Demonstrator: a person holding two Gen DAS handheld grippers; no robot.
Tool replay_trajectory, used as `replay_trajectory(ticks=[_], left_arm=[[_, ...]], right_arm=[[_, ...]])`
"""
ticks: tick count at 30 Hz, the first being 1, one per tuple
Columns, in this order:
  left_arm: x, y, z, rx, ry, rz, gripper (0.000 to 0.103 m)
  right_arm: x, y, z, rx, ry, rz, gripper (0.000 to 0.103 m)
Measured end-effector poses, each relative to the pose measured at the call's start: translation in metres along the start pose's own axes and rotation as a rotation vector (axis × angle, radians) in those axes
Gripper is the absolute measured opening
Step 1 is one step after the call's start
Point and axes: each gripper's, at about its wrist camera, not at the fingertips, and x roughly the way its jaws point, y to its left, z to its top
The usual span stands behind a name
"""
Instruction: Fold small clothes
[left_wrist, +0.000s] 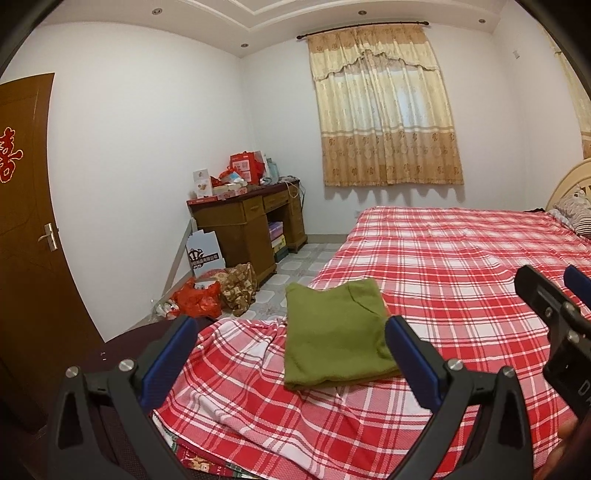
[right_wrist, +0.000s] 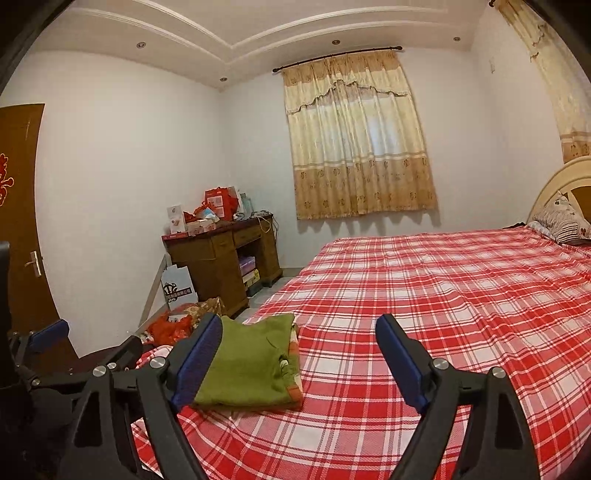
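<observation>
Nearest, we hold the left gripper (left_wrist: 291, 354) and right gripper (right_wrist: 299, 362) with fingers apart, empty, apparently released. At twelve o'clock, the folded green garment (left_wrist: 332, 332) lies squared on the bed (left_wrist: 461, 266), presumably finished; beyond, a desk (left_wrist: 240, 218).

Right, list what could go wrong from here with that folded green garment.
1. The folded green garment lies near the corner of the plaid bed; a nudge could slide it off.
2. The bedsheet is rumpled beside it, so the stack may tilt.
3. Both tools, left and right, are open close by and could snag the fold.
</observation>
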Motion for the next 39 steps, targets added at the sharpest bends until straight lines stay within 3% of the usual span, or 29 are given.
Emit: replay_trajectory(ticks=[39], left_arm=[[0.007, -0.007, -0.0025, 0.005, 0.036, -0.002, 0.103]], right_arm=[[0.0049, -0.0018, -0.0042, 0.025, 0.03, 0.004, 0.086]])
